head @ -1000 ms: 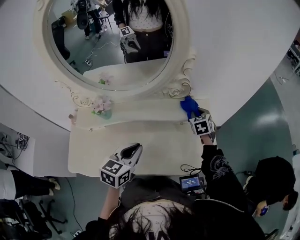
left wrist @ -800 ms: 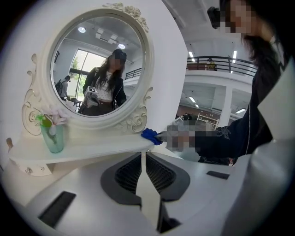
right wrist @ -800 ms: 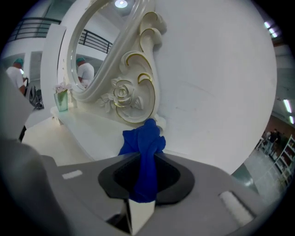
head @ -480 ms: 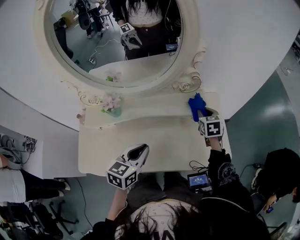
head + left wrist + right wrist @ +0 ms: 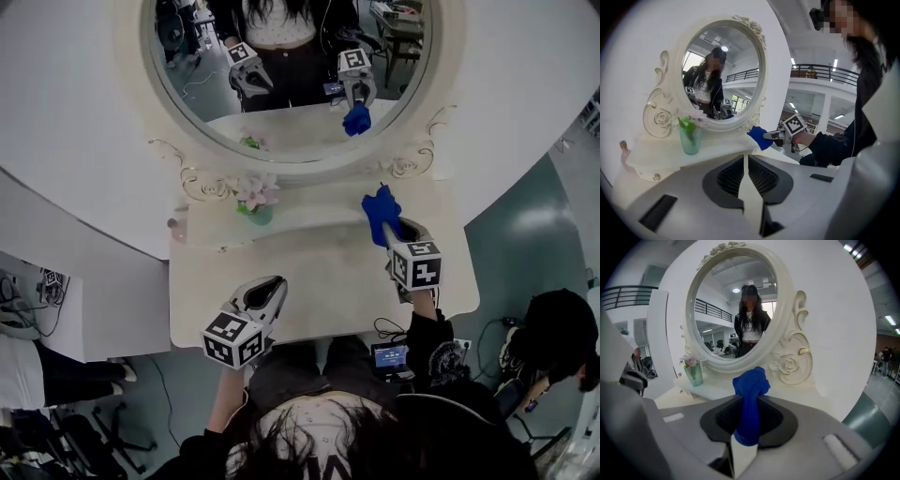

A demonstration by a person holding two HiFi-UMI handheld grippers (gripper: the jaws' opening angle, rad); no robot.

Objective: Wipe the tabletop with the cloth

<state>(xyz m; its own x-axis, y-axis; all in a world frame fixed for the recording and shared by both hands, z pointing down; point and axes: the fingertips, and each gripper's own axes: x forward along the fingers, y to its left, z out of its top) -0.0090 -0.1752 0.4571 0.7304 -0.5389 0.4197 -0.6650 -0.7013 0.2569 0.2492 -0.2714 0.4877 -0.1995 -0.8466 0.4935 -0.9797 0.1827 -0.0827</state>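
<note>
Below the mirror (image 5: 291, 75), toward its left, the left gripper (image 5: 266, 292) is over the tabletop (image 5: 328, 286) – jaws pressed together, empty. A vase (image 5: 258, 208) stands under the mirror's rim. Below its right edge, the right gripper (image 5: 392, 234) pinches the blue cloth (image 5: 378, 208).

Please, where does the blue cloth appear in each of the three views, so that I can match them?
Head view: blue cloth right of centre, at the tip of the right gripper.
Left gripper view: blue cloth near the centre, just below the mirror frame.
Right gripper view: blue cloth in the centre, clamped between the jaws.
Shared landmark: the green vase of flowers, left of the cloth in every view.
</note>
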